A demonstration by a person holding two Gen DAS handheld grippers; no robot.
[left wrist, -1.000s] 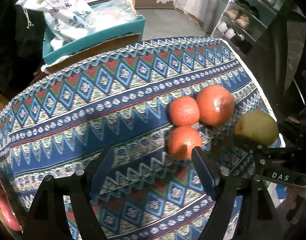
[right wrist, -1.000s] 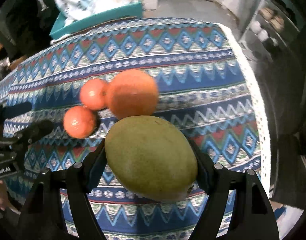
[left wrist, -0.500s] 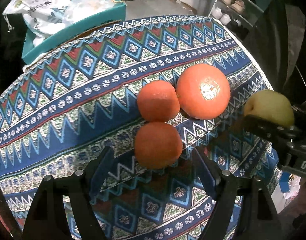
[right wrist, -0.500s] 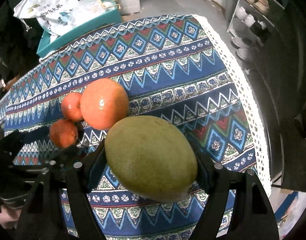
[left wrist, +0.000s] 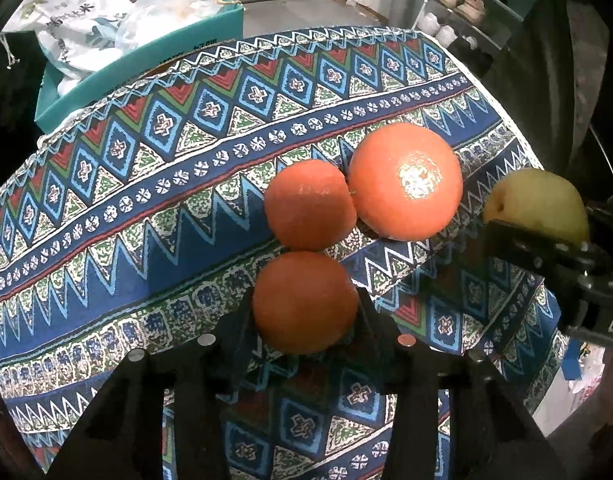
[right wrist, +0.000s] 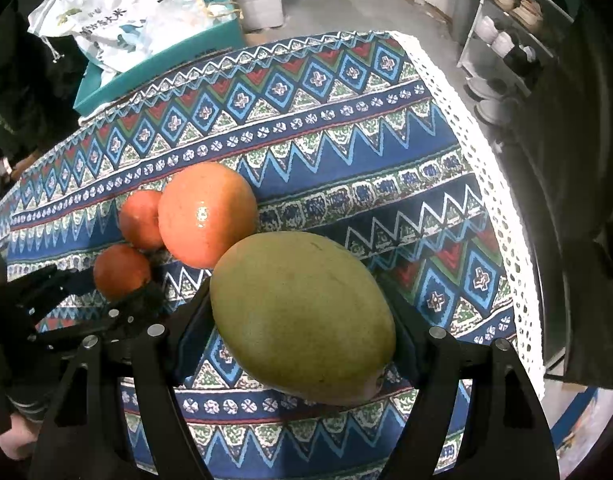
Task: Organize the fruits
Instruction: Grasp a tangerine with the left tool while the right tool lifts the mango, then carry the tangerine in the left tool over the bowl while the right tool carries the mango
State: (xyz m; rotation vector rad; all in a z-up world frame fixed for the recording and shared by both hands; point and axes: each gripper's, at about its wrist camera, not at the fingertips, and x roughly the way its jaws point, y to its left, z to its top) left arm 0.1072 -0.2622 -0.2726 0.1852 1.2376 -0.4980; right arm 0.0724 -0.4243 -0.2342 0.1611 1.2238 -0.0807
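Note:
Three orange fruits lie together on the patterned tablecloth (left wrist: 154, 208). My left gripper (left wrist: 306, 304) is shut on the nearest small tangerine (left wrist: 304, 302), its pads pressed on both sides. Just beyond it sit a second small tangerine (left wrist: 309, 204) and a large orange (left wrist: 404, 180), touching each other. My right gripper (right wrist: 302, 320) is shut on a big green mango (right wrist: 302, 312), held above the cloth to the right of the oranges. In the left wrist view the mango (left wrist: 538, 200) shows at the right edge. The right wrist view shows the held tangerine (right wrist: 120, 270) and large orange (right wrist: 208, 212).
A teal box (left wrist: 146, 56) with white printed bags (left wrist: 70, 20) stands past the table's far edge. A shoe rack (right wrist: 514, 12) is on the floor at the right. The cloth's lace edge (right wrist: 486, 168) marks the table's right side. A person's hand (right wrist: 10, 440) shows at lower left.
My left gripper came down toward the three orange fruits and closed on the nearest tangerine. The right gripper kept hold of the mango and stayed about where it was.

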